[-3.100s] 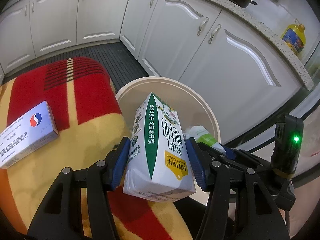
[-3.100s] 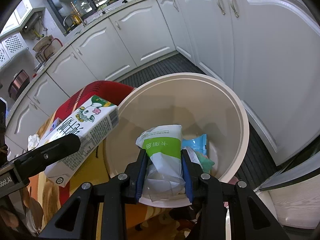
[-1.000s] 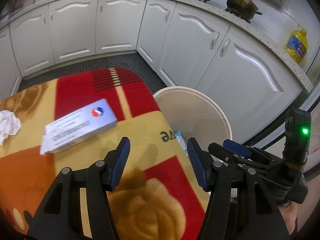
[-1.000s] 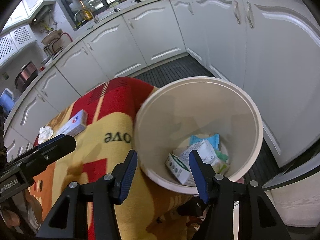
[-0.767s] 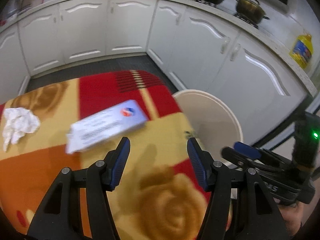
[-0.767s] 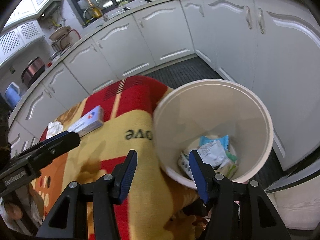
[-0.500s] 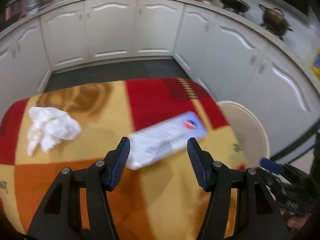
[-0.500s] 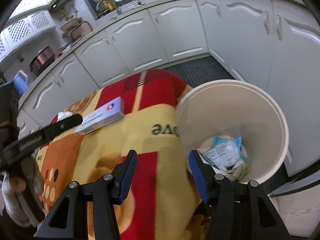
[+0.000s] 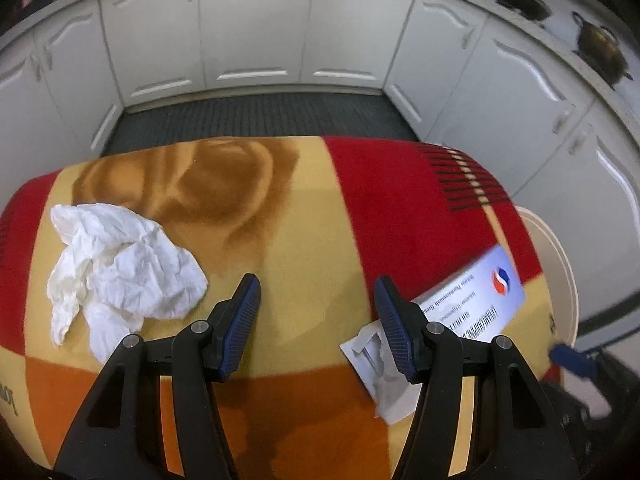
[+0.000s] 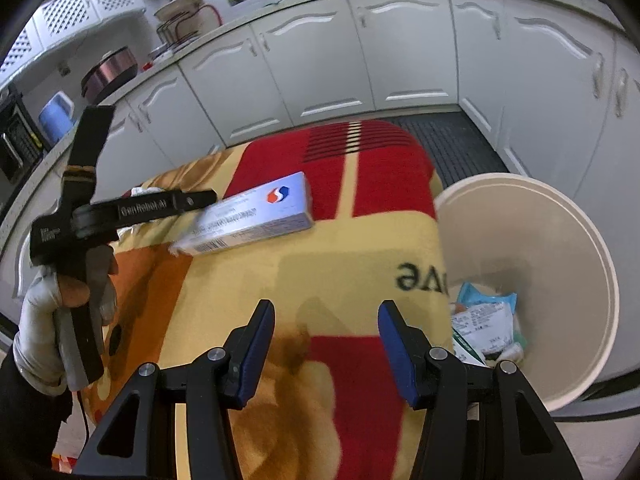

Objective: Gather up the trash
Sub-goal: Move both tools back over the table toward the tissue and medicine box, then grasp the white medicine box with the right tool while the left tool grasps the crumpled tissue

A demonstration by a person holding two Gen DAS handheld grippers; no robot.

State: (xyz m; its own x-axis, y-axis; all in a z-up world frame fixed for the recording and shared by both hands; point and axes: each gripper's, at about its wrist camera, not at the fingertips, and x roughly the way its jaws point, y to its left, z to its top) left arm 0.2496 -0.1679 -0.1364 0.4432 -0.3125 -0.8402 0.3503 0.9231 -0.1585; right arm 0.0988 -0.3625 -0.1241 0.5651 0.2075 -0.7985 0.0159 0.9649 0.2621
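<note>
I find both grippers' jaws open and empty: left gripper (image 9: pixel 316 300) between crumpled tissue (image 9: pixel 120 264) and box (image 9: pixel 472 312); right gripper (image 10: pixel 326 332) beside bin (image 10: pixel 560 220).

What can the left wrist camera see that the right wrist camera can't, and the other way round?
Only the left view shows the crumpled white tissue in full, and a dark cooking pot on the counter. Only the right view shows the wrappers inside the cream plastic bin, and the gloved hand holding the left claw. Both show the white cardboard box on the red and yellow blanket.
</note>
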